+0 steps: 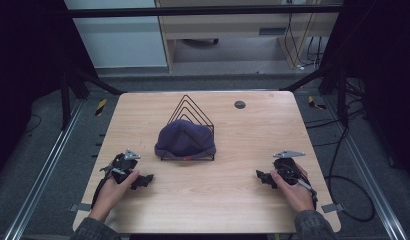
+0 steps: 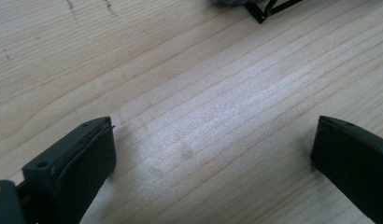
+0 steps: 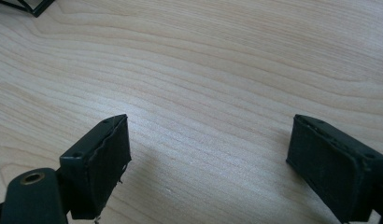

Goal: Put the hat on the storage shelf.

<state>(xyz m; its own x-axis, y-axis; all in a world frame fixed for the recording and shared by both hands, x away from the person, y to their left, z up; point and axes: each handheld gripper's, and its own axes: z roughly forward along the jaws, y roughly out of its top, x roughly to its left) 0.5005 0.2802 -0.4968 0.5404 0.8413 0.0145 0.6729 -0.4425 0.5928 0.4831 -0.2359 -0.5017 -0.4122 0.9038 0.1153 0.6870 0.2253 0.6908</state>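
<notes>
Left gripper (image 1: 143, 180) lower left of high view, right gripper (image 1: 263, 177) lower right; both spread wide, pinching nothing, low over table (image 1: 223, 200). Hat (image 1: 185, 141) frame centre, draped over wire rack (image 1: 193, 112). Likely soft, light, limp; pinch brim edge, lift clear of wires.

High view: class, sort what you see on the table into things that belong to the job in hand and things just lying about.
Belongs to the job:
- blue hat
- wire rack it sits on
- left tool, open
- right tool, open

Just lying about:
- round dark disc near the table's far edge
</notes>
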